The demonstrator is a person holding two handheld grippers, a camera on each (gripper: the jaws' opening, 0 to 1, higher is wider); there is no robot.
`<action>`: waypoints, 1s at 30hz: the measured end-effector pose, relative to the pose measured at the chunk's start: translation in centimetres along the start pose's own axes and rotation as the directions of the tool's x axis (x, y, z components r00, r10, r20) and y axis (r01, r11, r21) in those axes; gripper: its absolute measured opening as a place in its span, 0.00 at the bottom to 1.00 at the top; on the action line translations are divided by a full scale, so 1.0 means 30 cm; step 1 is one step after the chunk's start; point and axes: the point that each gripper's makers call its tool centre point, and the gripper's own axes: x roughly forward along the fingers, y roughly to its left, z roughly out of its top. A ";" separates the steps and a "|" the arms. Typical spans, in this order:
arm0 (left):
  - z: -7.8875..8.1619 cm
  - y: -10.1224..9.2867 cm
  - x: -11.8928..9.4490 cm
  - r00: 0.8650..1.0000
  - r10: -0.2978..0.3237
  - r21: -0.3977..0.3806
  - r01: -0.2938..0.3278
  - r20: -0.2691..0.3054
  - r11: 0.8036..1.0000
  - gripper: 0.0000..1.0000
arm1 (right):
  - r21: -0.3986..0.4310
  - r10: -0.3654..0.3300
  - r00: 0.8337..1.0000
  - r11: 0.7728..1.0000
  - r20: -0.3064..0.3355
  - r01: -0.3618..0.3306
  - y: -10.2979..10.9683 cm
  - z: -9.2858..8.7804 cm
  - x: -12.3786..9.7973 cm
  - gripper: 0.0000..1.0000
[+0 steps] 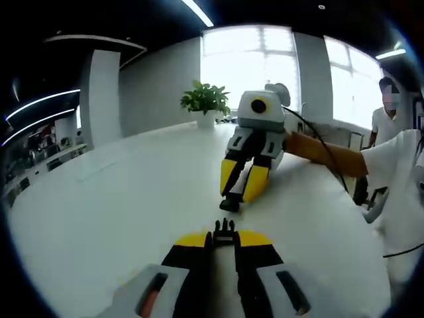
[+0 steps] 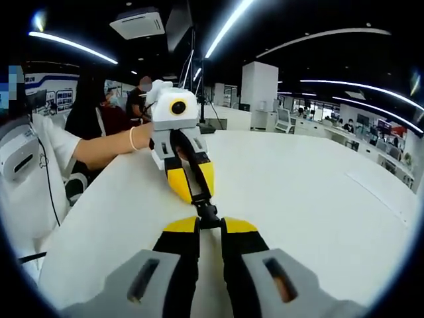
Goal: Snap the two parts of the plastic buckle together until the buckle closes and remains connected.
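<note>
facing grippers, left gripper (image 1: 224,233) and right gripper (image 2: 209,225) pinching buckle halves.

- No readable text, labels, brands or numbers anywhere.
- wall poster (image 2: 58,98) in right gripper view: print too blurred and small to read.

My two cameras face each other low over the white desk (image 1: 119,199), the left gripper view looking toward the windows and a potted plant (image 1: 206,101), the right gripper view toward the dim office, each catching the other gripper close ahead, so they share the desk strip between them.
</note>
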 end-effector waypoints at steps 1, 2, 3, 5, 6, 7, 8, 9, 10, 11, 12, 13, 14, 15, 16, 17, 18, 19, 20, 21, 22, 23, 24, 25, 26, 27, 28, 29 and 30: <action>0.000 0.003 -0.001 1.000 0.002 -0.005 -0.002 0.001 1.000 0.14 | 0.001 0.000 1.000 1.000 -0.001 0.000 -0.001 -0.001 0.000 0.12; -0.001 0.004 -0.001 1.000 0.005 -0.008 -0.005 0.001 1.000 0.15 | 0.001 0.001 1.000 1.000 -0.003 -0.001 0.000 -0.003 0.001 0.12; -0.001 0.006 -0.002 1.000 0.006 -0.010 -0.006 0.001 1.000 0.15 | 0.001 0.005 1.000 1.000 -0.007 -0.005 0.001 -0.007 0.002 0.12; -0.002 0.004 -0.002 1.000 0.006 -0.013 -0.006 0.001 1.000 0.15 | -0.002 0.006 1.000 1.000 -0.016 -0.006 -0.001 -0.014 0.004 0.12; -0.003 0.003 -0.003 1.000 0.006 -0.015 -0.006 0.001 1.000 0.15 | -0.004 0.005 1.000 1.000 -0.016 -0.005 0.003 -0.014 0.004 0.12; -0.003 0.002 -0.003 1.000 0.005 -0.016 -0.005 0.001 1.000 0.15 | -0.001 0.006 1.000 1.000 -0.016 -0.006 0.004 -0.014 0.004 0.12; -0.003 0.001 -0.003 1.000 0.004 -0.018 -0.004 0.001 1.000 0.15 | -0.001 0.006 1.000 1.000 -0.016 -0.006 0.004 -0.015 0.004 0.12; -0.003 -0.001 -0.003 1.000 0.003 -0.018 -0.003 0.000 1.000 0.14 | -0.001 0.005 1.000 1.000 -0.017 -0.005 0.004 -0.016 0.004 0.12; -0.004 -0.003 -0.004 1.000 0.003 -0.017 -0.003 0.000 1.000 0.12 | -0.001 0.007 1.000 1.000 -0.018 -0.007 0.005 -0.017 0.004 0.12; -0.004 -0.003 -0.004 1.000 0.003 -0.016 -0.003 0.000 1.000 0.12 | -0.001 0.008 1.000 1.000 -0.019 -0.008 0.006 -0.018 0.004 0.12; -0.005 -0.005 -0.004 1.000 0.002 -0.018 -0.002 0.000 1.000 0.12 | 0.000 0.009 1.000 1.000 -0.022 -0.009 0.008 -0.021 0.005 0.12; -0.005 -0.007 -0.005 1.000 0.000 -0.019 0.000 0.000 1.000 0.12 | 0.001 0.010 1.000 1.000 -0.027 -0.010 0.009 -0.025 0.006 0.12; -0.006 -0.010 -0.006 1.000 -0.003 -0.020 0.003 -0.001 1.000 0.12 | 0.002 0.014 0.999 1.000 -0.032 -0.013 0.015 -0.029 0.007 0.12; -0.005 -0.013 -0.006 1.000 -0.006 -0.021 0.006 -0.001 1.000 0.12 | 0.003 0.012 0.999 1.000 -0.036 -0.012 0.015 -0.032 0.008 0.12; -0.006 -0.016 -0.006 1.000 -0.008 -0.018 0.008 -0.001 1.000 0.12 | 0.002 0.010 0.999 1.000 -0.039 -0.010 0.016 -0.034 0.009 0.12; -0.005 -0.016 -0.006 1.000 -0.009 -0.016 0.009 -0.001 1.000 0.12 | 0.004 0.010 0.999 1.000 -0.042 -0.010 0.016 -0.037 0.009 0.12; -0.005 -0.017 -0.006 1.000 -0.008 -0.014 0.008 -0.001 1.000 0.12 | 0.006 0.011 0.999 1.000 -0.039 -0.011 0.017 -0.037 0.009 0.12; -0.005 -0.017 -0.006 1.000 -0.009 -0.014 0.009 0.000 1.000 0.12 | 0.007 0.011 0.999 1.000 -0.039 -0.011 0.019 -0.037 0.009 0.12; -0.005 -0.019 -0.006 1.000 -0.010 -0.015 0.010 0.000 1.000 0.12 | 0.008 0.012 0.999 1.000 -0.038 -0.011 0.015 -0.038 0.008 0.12; -0.005 -0.020 -0.006 1.000 -0.014 -0.017 0.014 0.000 1.000 0.12 | 0.008 0.014 0.999 1.000 -0.038 -0.014 0.017 -0.039 0.008 0.12; -0.002 -0.026 -0.005 1.000 -0.019 -0.016 0.019 0.005 1.000 0.12 | 0.008 0.016 0.999 1.000 -0.038 -0.016 0.017 -0.039 0.008 0.12; 0.004 -0.026 -0.003 1.000 -0.023 -0.018 0.024 0.014 1.000 0.12 | 0.008 0.018 0.999 1.000 -0.038 -0.018 0.019 -0.039 0.008 0.12; 0.007 -0.030 -0.003 0.999 -0.029 -0.017 0.029 0.018 0.999 0.12 | 0.009 0.020 0.999 1.000 -0.038 -0.019 0.018 -0.039 0.009 0.12; 0.011 -0.029 -0.002 0.999 -0.033 -0.016 0.033 0.022 0.999 0.12 | 0.010 0.021 0.999 1.000 -0.038 -0.021 0.020 -0.039 0.009 0.12; 0.013 -0.030 -0.002 0.999 -0.035 -0.016 0.035 0.025 0.999 0.12 | 0.011 0.023 0.999 1.000 -0.038 -0.023 0.022 -0.039 0.010 0.12; 0.013 -0.026 -0.001 0.999 -0.037 -0.015 0.037 0.023 0.999 0.12 | 0.010 0.023 0.999 1.000 -0.038 -0.023 0.022 -0.039 0.010 0.12; 0.012 -0.026 0.000 0.999 -0.035 -0.014 0.036 0.021 0.999 0.12 | 0.011 0.023 0.999 1.000 -0.037 -0.023 0.023 -0.039 0.011 0.12; 0.010 -0.025 0.001 0.999 -0.034 -0.012 0.035 0.019 0.999 0.12 | 0.014 0.024 0.999 1.000 -0.038 -0.024 0.025 -0.040 0.011 0.12; 0.009 -0.025 0.002 0.999 -0.035 -0.010 0.035 0.016 0.999 0.12 | 0.014 0.024 0.999 1.000 -0.037 -0.023 0.025 -0.039 0.012 0.12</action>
